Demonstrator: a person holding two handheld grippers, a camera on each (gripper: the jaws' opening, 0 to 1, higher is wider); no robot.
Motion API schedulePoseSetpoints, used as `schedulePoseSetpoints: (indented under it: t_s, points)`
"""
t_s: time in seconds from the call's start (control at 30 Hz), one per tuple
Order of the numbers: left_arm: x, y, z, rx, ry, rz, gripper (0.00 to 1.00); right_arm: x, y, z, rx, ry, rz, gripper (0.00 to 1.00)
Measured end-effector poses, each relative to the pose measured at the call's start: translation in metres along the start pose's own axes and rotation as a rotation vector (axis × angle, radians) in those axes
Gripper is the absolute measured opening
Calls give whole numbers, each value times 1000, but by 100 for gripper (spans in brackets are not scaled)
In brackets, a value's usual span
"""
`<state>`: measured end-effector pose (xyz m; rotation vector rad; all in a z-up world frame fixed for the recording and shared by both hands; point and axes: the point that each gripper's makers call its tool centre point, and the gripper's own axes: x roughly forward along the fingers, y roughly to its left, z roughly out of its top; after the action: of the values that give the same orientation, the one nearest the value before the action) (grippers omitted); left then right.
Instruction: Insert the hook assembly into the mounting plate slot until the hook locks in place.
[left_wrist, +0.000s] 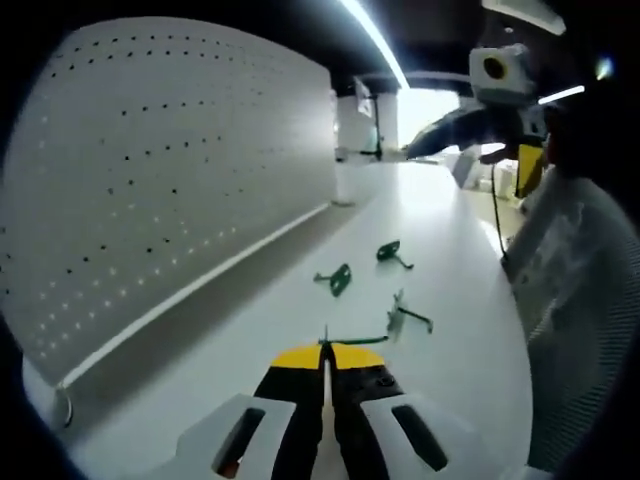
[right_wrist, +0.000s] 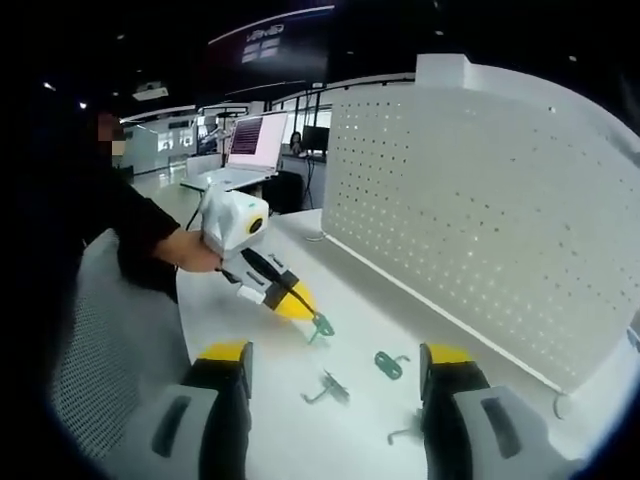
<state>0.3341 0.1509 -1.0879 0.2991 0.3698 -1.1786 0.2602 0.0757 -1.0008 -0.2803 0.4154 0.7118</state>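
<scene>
The left gripper (left_wrist: 325, 368) is pinched tight on a green hook (left_wrist: 352, 341). The right gripper (right_wrist: 335, 375) is wide open, holding nothing. Three more hooks (left_wrist: 337, 279) lie on the white table (left_wrist: 450, 260), near the pegboard (left_wrist: 170, 160).

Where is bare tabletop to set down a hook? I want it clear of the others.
Free: the table strip beyond the hooks, and the band along the pegboard foot. Crowded: the middle, where three loose hooks lie near the left gripper, shut on a fourth hook.
</scene>
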Motion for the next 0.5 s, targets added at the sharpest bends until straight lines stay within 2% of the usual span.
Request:
schedulePoseSetpoints:
  t_s: [0.1,0.27,0.5]
  points:
    - [-5,3,9,-15,-6,14,1,4,5,4,-11,-12,14,65]
    - [-11,4,17,-36,16,34,1,9,11,9,-59,-20,23,62]
    - [-18,-4,38,-39,34,34,1,11,13,13,-115,-30,29,54]
